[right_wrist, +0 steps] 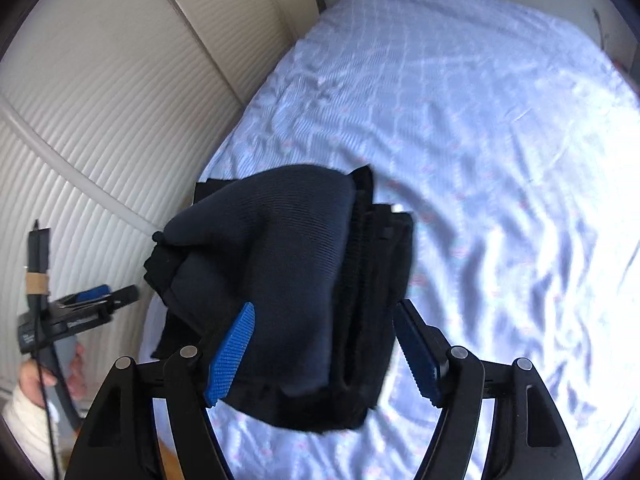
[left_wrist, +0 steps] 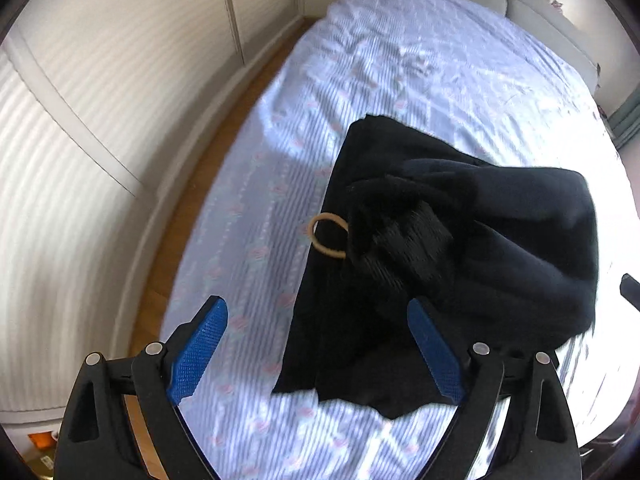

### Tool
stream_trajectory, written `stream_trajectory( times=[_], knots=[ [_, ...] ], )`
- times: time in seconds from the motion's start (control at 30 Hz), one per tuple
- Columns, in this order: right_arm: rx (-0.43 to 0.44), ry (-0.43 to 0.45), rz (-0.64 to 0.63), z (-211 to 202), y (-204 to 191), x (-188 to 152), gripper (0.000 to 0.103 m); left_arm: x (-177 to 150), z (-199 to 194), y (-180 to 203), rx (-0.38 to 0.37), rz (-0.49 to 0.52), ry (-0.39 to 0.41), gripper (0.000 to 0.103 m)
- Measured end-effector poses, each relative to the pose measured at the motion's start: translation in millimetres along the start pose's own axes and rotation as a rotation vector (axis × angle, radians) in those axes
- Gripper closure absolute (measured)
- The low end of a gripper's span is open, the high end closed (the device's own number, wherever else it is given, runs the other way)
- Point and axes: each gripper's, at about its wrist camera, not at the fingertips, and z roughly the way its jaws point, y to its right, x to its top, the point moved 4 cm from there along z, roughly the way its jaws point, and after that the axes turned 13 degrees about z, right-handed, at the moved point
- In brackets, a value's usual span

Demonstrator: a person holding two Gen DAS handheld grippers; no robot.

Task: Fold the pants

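Observation:
The dark navy pants (left_wrist: 460,240) lie bunched in a folded heap on the light blue bed sheet (left_wrist: 400,60). They also show in the right wrist view (right_wrist: 288,280), with the ribbed waistband (right_wrist: 360,280) toward the right. A tan elastic loop (left_wrist: 326,236) sticks out at the heap's left side. My left gripper (left_wrist: 316,348) is open above the heap's near left edge, holding nothing. My right gripper (right_wrist: 324,352) is open, with the heap's near end between its blue pads (right_wrist: 232,354); it does not grip the cloth.
A white ribbed wardrobe (left_wrist: 80,120) runs along the left, with a strip of wooden floor (left_wrist: 208,168) beside the bed. A grey headboard (left_wrist: 540,8) is at the far end. The left gripper and the hand holding it show in the right wrist view (right_wrist: 60,320).

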Motion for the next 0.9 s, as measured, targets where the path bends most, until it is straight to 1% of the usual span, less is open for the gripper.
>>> stream_trajectory(
  times=[0.07,0.13,0.2,0.23,0.3,0.37,0.47,0.57,0.7,0.8,0.9],
  knots=[
    [-0.039,0.046,-0.032,-24,2,-9,0.03,-9,-25,13,0.021,0.03,0.038,0.011],
    [-0.071,0.095,-0.068,-53,4,-21,0.024,-16,-54,33,0.033,0.07,0.089,0.01],
    [-0.087,0.136,-0.085,-80,5,-33,0.02,-26,-81,56,0.036,0.107,0.14,0.005],
    [-0.094,0.161,-0.089,-98,7,-42,0.018,-30,-94,67,0.033,0.125,0.165,0.004],
    [-0.109,0.192,-0.08,-125,11,-56,0.016,-38,-121,94,0.024,0.166,0.214,0.002],
    [-0.107,0.226,-0.062,-157,17,-72,0.015,-42,-142,119,0.017,0.207,0.256,0.0],
    [-0.113,0.267,-0.027,-200,34,-96,0.012,-52,-172,157,0.004,0.264,0.318,0.0],
    [-0.113,0.28,0.016,-234,54,-118,0.011,-63,-195,192,-0.041,0.286,0.346,0.0],
    [-0.115,0.324,0.077,-280,84,-146,0.011,-86,-223,242,-0.116,0.3,0.356,0.0],
    [-0.13,0.364,0.108,-314,112,-167,0.011,-102,-245,278,-0.14,0.324,0.386,0.0],
    [-0.153,0.391,0.123,-343,142,-185,0.011,-122,-268,317,-0.145,0.36,0.422,0.0]
  ],
)
